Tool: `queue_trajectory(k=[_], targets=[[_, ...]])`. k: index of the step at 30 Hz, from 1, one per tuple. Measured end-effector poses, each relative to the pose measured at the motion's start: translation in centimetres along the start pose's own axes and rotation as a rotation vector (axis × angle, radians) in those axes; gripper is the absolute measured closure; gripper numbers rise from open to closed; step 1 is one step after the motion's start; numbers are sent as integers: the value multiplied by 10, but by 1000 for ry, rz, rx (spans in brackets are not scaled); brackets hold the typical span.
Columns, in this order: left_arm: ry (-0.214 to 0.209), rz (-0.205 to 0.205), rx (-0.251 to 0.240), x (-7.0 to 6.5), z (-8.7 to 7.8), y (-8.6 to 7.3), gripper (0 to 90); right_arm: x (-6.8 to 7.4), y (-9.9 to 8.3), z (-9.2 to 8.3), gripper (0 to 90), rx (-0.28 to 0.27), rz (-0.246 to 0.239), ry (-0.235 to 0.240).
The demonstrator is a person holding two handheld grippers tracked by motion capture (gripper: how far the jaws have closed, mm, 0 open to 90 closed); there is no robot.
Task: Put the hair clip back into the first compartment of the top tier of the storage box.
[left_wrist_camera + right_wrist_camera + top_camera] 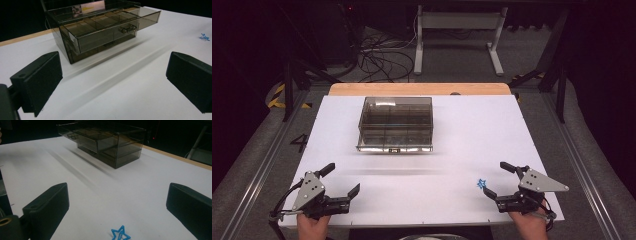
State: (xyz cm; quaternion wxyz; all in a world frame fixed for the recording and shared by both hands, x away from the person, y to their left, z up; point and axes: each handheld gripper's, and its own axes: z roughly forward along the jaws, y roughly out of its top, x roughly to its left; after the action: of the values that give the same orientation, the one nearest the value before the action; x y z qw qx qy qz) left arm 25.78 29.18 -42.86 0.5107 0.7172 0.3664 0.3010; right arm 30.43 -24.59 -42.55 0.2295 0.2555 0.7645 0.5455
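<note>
Holding a claw in each hand, I have both low at the near edge of the white desk [472, 130]. My left claw [343, 181] sits at the near left corner, its two black jaws spread wide with nothing between them; in the left gripper view only bare white surface lies in the gap. My right claw [498, 179] sits at the near right corner, jaws likewise spread wide and gripping nothing.

The small blue star [482, 184] lies flat on the desk just beside the near jaw of my right claw, on its inner side, not touching it as far as I can tell. In the right gripper view the star [120, 234] sits low in the gap between the jaws, closer to the left one, apart from both pads. In the left gripper view it shows as a small blue mark [204, 37] far off to the right.

The smoky transparent drawer box [395, 124] stands toward the far middle of the desk, well apart from both claws. Its top drawer [107, 30] is pulled partway out, showing dividers inside and a small knob [126, 29] on the front.

A dark figure "4" [300, 142] is marked on the grey floor left of the desk. A pale label on the box top [87, 8] is too blurred to read.
</note>
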Motion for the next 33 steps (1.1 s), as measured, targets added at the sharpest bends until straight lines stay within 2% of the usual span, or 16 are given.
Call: queue_trajectory(k=[17,33], targets=[[1,5,0,0,1,0,13,0,3,2,55,13,3,-2],[-3,3,2,0,1,0,14,-9,20,15,60,60,10,6]])
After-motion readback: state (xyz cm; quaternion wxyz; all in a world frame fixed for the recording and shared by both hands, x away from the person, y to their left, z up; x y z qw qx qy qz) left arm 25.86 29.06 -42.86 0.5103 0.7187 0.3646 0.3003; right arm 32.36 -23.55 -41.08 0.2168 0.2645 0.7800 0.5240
